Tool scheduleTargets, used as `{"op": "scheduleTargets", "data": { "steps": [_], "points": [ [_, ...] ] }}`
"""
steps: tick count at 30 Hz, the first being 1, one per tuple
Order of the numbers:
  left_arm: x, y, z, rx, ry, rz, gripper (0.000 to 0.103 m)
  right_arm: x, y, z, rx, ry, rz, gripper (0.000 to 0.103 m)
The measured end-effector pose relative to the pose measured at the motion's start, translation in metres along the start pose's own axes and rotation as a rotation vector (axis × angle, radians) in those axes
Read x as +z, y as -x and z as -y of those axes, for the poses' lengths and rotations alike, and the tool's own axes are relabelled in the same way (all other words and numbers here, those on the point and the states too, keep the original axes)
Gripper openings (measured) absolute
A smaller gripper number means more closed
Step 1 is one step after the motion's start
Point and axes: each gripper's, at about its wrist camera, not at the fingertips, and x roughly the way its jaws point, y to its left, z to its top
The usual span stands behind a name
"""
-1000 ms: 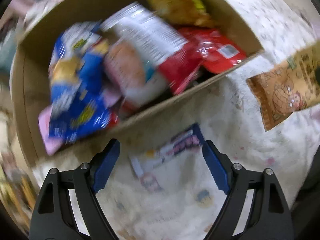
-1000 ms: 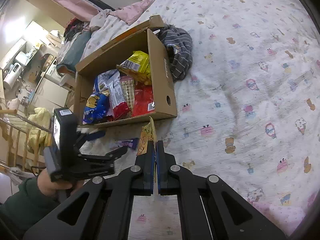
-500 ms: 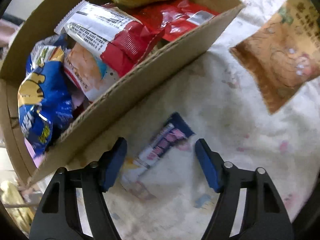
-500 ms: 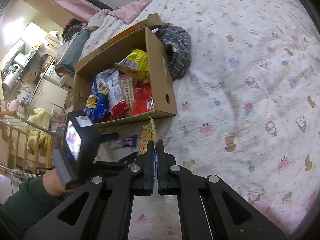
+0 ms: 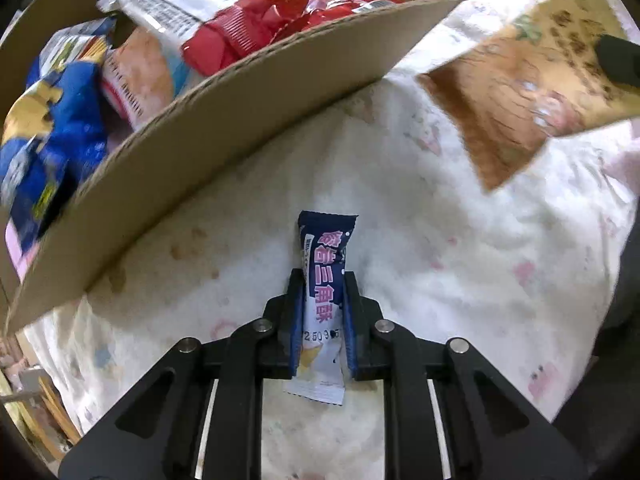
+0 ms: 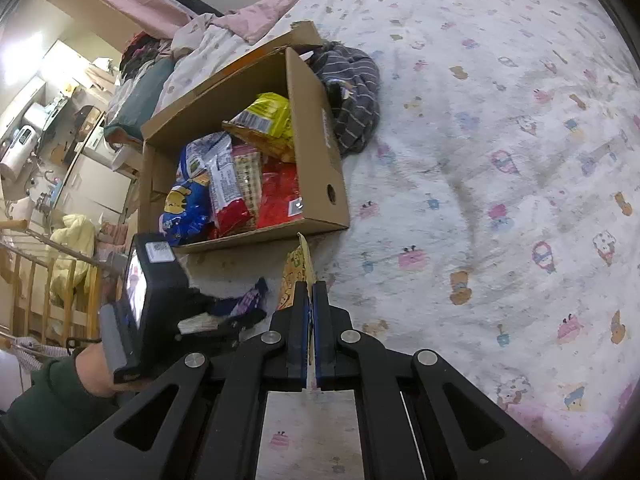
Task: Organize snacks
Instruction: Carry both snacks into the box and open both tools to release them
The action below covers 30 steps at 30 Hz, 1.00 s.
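Observation:
A dark blue and white snack bar [image 5: 326, 248] lies on the patterned bed sheet [image 5: 420, 280] just in front of the cardboard box [image 5: 240, 112]. My left gripper [image 5: 323, 276] points down at it, its jaws closing, with the blue pads pressed on both sides of the bar. My right gripper [image 6: 311, 288] is shut on the edge of a flat brown snack packet [image 6: 298, 268] and holds it off the sheet, near the box's front corner. That packet [image 5: 516, 92] hangs at the upper right in the left wrist view. The box [image 6: 320, 140] holds several snack bags.
A grey striped garment [image 6: 356, 96] lies bunched behind the box. A pink blanket [image 6: 256, 20] and pillow sit at the bed's head. A hand in a dark green sleeve [image 6: 96, 364] holds the left gripper. Bed rails and furniture stand off the left edge.
My left gripper sank onto the snack bar and its jaws came together on it. The right gripper with its brown packet has stayed put.

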Motion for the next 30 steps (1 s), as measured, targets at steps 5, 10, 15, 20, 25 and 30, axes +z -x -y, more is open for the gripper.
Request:
{"op": "scheduleTargets", "data": {
  "steps": [5, 10, 15, 20, 25, 30],
  "points": [
    [-0.013, 0.017, -0.014, -0.037, 0.051, 0.028, 0.014, 0.001, -0.002, -0.010, 0.014, 0.016, 0.000, 0.002],
    [-0.018, 0.041, -0.031, -0.060, 0.121, 0.077, 0.014, 0.000, 0.001, -0.020, 0.033, 0.033, 0.010, 0.002],
    [-0.042, 0.058, -0.049, -0.051, 0.179, 0.109, 0.014, -0.001, 0.002, -0.028, 0.050, 0.042, 0.009, 0.002],
    [-0.067, 0.075, -0.031, -0.017, 0.280, 0.144, 0.014, -0.002, 0.002, -0.040, 0.074, 0.070, 0.014, 0.002],
    [-0.076, 0.097, -0.051, 0.042, 0.395, 0.216, 0.014, -0.002, 0.006, -0.050, 0.115, 0.095, 0.037, 0.002],
    [-0.075, 0.131, -0.079, 0.100, 0.499, 0.303, 0.014, 0.002, 0.018, -0.059, 0.162, 0.112, 0.089, 0.002]
  ]
}}
